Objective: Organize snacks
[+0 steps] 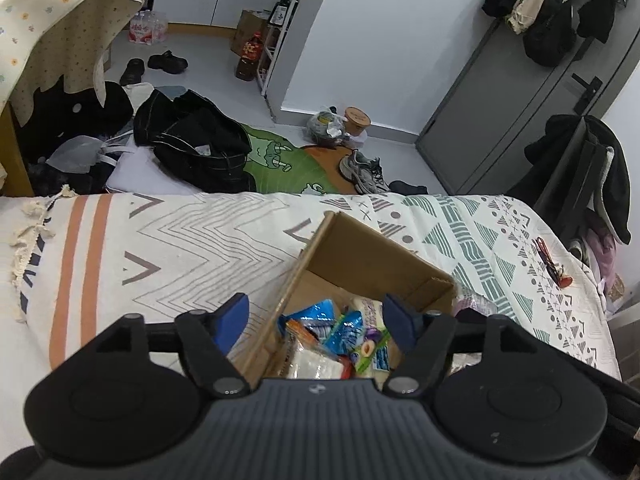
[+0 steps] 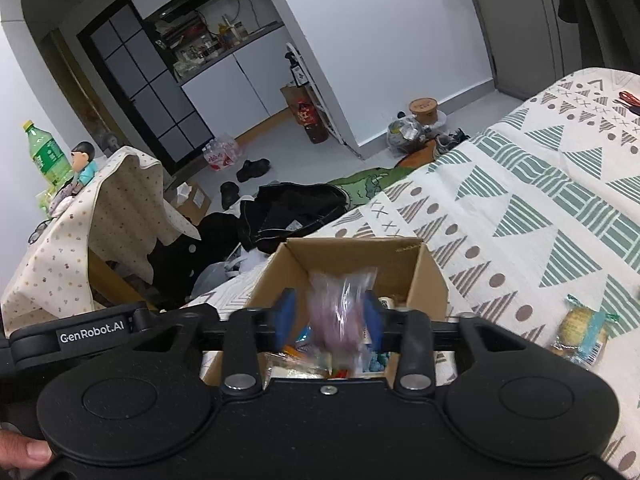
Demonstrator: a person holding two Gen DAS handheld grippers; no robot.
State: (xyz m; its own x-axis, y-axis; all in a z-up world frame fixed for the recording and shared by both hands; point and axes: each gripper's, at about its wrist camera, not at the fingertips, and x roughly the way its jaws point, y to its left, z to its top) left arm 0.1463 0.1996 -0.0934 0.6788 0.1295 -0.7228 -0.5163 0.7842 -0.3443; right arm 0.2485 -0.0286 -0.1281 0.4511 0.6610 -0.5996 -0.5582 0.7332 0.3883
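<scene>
**Both tools over the box**

My left tool (image 1: 316,316) hangs released above the box (image 1: 372,256) on the bed (image 1: 160,240), snacks (image 1: 340,340) piled inside, partly cut off by its body. My right tool (image 2: 330,316) has a blurred purple packet (image 2: 340,308) between its pads; grip or drop, I can't tell. Another snack (image 2: 582,334) lies beside the box.

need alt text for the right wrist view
The right gripper hangs over an open cardboard box of snacks on a patterned bedspread, with a blurred purple snack packet between its blue fingers. Another wrapped snack lies on the bedspread to the right.
</scene>
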